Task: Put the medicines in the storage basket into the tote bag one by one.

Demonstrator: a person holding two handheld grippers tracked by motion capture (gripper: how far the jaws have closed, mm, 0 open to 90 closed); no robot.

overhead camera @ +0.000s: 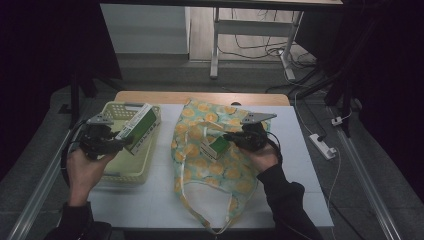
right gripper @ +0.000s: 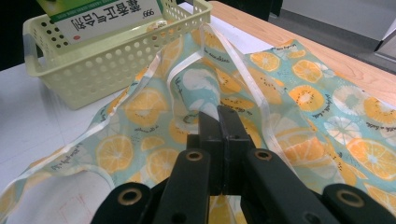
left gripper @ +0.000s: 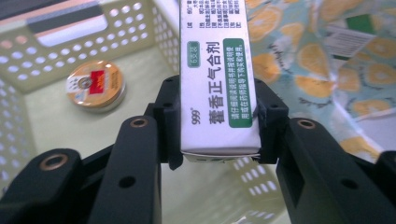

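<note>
Left gripper view — medicine box [left gripper: 219,88] clamped between both jaws, above basket [left gripper: 56,56].

Your left tool [overhead camera: 127,141] holds the white-and-green box [overhead camera: 140,127] over the yellow basket [overhead camera: 112,111]; below it the basket floor lies open apart from a round tin [left gripper: 95,85] toward the far wall. The basket's near rim [right gripper: 112,60] stands between you and the fruit-print bag [overhead camera: 210,165], whose cloth and straps cover the table [overhead camera: 300,175] centre. Bare table lies right of the bag.
</note>
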